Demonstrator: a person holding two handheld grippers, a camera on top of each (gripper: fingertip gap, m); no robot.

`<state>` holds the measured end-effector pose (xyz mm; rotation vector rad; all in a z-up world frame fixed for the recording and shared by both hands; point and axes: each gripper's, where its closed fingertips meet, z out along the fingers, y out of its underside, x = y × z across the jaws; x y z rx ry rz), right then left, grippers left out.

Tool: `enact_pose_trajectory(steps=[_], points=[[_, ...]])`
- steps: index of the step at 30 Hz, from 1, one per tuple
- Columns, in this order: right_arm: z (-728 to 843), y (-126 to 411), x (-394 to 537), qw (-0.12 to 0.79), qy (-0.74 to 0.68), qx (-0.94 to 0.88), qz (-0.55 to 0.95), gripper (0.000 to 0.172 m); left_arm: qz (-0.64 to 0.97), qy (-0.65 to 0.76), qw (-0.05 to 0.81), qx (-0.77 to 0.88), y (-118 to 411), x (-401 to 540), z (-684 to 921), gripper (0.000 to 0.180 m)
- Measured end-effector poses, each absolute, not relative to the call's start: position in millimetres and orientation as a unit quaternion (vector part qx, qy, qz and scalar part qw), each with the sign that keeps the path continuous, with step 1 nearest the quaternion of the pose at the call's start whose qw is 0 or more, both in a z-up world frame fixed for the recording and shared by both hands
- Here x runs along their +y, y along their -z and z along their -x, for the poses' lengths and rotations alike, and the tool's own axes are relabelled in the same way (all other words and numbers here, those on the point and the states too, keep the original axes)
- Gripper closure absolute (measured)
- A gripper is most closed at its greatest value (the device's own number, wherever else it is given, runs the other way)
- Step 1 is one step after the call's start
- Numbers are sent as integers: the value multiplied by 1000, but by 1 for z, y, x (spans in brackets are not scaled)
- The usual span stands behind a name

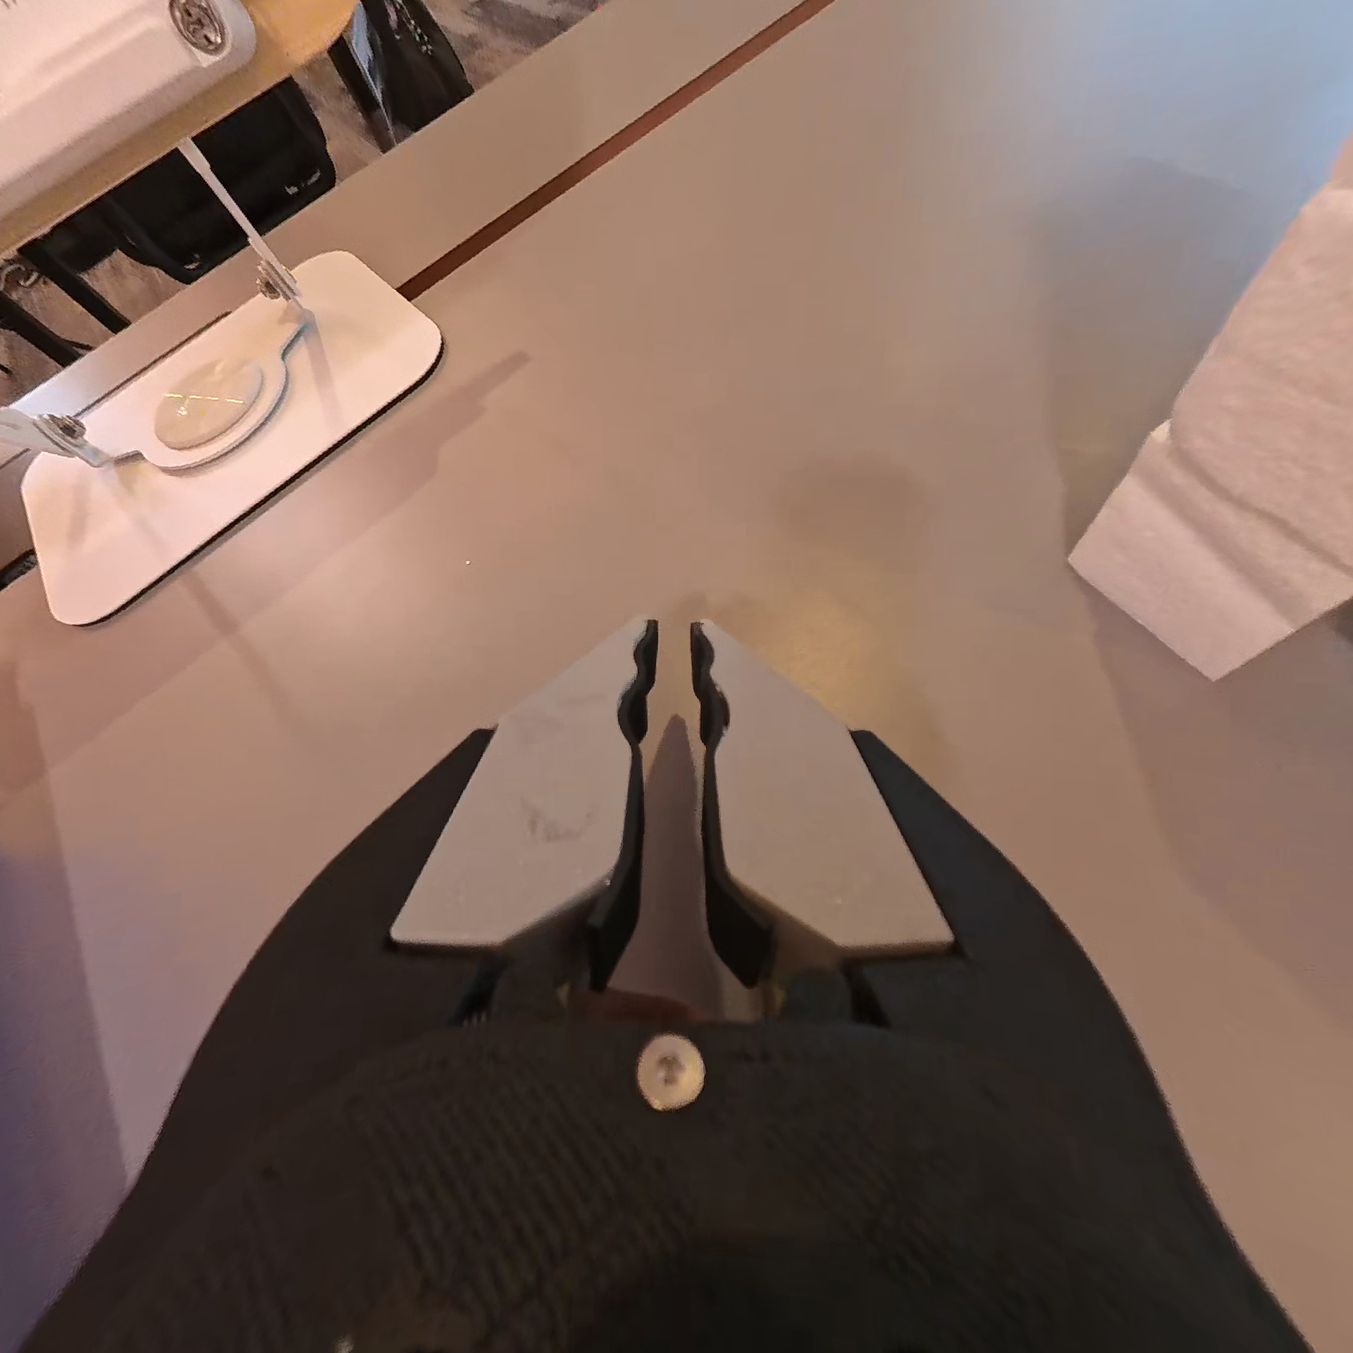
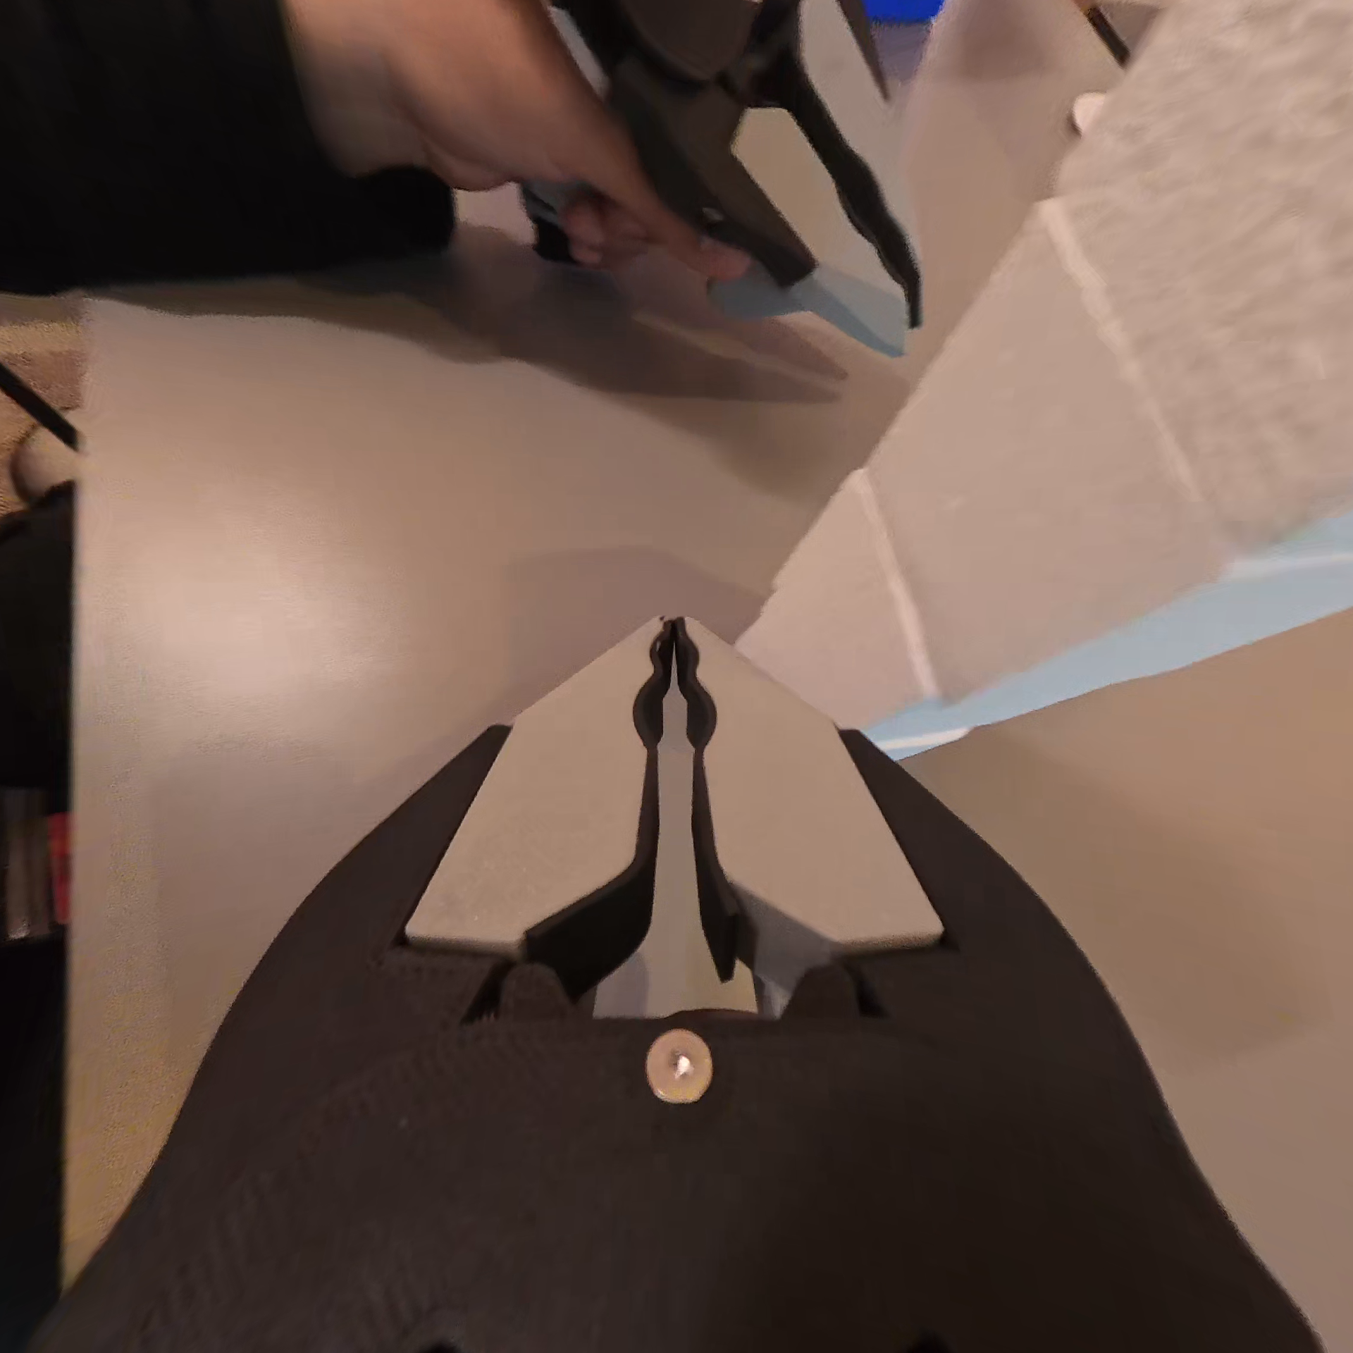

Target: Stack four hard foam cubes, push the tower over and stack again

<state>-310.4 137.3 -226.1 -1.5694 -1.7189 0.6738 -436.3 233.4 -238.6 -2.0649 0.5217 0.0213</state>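
Just right of my right gripper (image 2: 672, 622), the stack of white foam cubes (image 2: 1083, 410) leans across the view; I see seams between blocks but can't count four, so I judge the tower is either built or tipping, with a restack left. That gripper's tips meet on nothing. My left gripper (image 1: 673, 626), left of the stack (image 1: 1245, 454), shows a narrow slit between its pads, nothing in it. I can read no writing or brand anywhere.

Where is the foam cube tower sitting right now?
The white foam cube tower stands on the table at the right of both wrist views, just right of the right gripper.
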Motion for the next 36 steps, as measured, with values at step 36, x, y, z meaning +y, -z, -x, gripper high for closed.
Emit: enact_pose_trajectory(steps=[36], points=[[254,207,285,463,-320,-421,711,134,871,8,452,192,253,234,446,150]])
